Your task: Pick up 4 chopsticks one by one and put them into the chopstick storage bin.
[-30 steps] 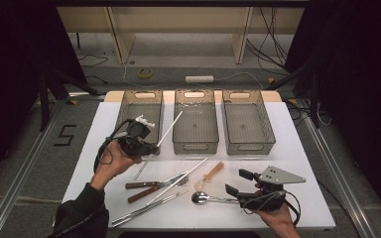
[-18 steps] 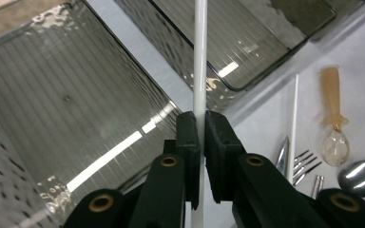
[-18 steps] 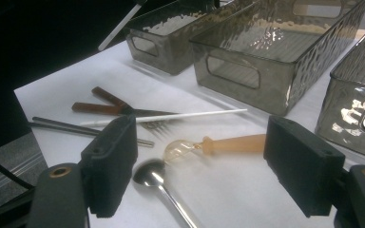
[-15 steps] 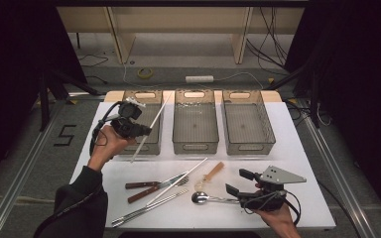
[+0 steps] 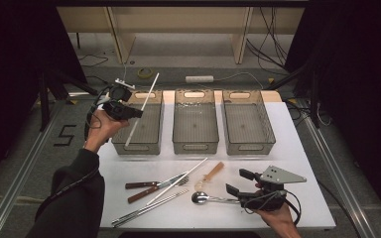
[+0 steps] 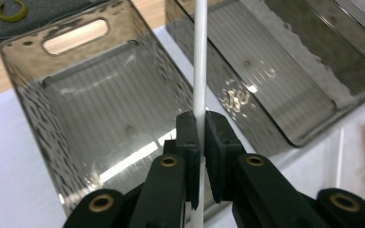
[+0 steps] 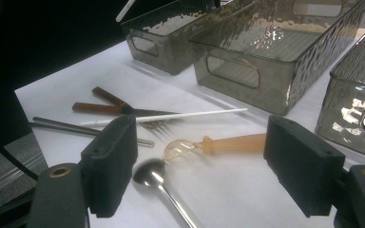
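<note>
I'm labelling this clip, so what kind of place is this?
Probably a lab recording station, not a kitchen: a white table boxed in by black curtains, loose cables on the floor, three smoked plastic bins for sorting cutlery.

The white chopstick [image 5: 142,107] is a thin, straight, plain stick, clamped near its middle between black jaws. It is held in the air at a slant over the leftmost smoky clear bin [image 5: 148,119], its upper end reaching past the bin's far rim.
</note>
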